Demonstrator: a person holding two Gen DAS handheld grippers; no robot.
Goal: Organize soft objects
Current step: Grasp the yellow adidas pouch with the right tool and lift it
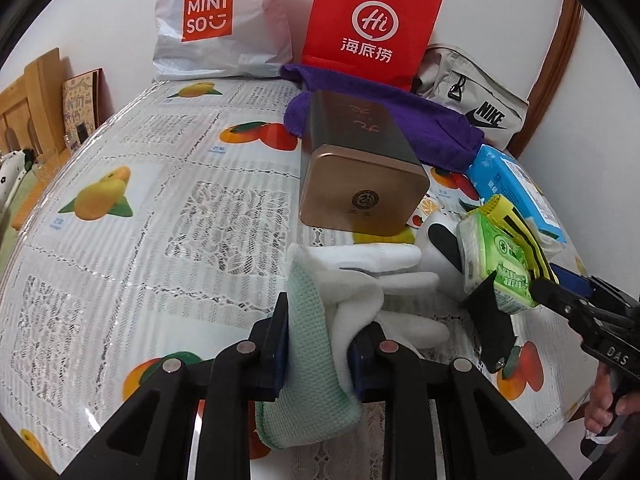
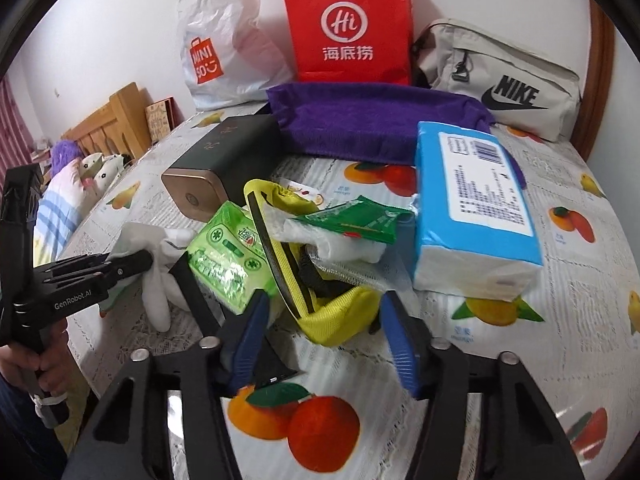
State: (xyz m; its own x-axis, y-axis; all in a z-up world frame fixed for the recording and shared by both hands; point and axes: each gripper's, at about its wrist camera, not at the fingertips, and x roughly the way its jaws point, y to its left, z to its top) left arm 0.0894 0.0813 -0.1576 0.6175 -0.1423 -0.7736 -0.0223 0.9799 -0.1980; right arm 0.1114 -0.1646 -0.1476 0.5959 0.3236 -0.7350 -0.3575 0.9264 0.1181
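my left gripper (image 1: 318, 354) has its jaws squeezed tight on the green cloth (image 1: 310, 336) and white glove (image 1: 360, 300), so they lift together. my right gripper (image 2: 324, 344) has its jaws wide open around the yellow pouch (image 2: 320, 304), ready to grab it.

table cover (image 1: 140, 240): glossy clear plastic over lace-patterned fruit print
tin box (image 1: 360, 160): smooth metal, dark matt sides, coppery satin end
purple cloth (image 2: 360, 120): matt, fuzzy fabric
green cloth (image 1: 308, 340): coarse open-weave knit
red bag (image 2: 352, 28): smooth paper
white bag (image 1: 224, 20): thin crinkled plastic
tissue pack (image 2: 476, 208): glossy blue plastic wrap
yellow pouch (image 2: 340, 312): woven fabric
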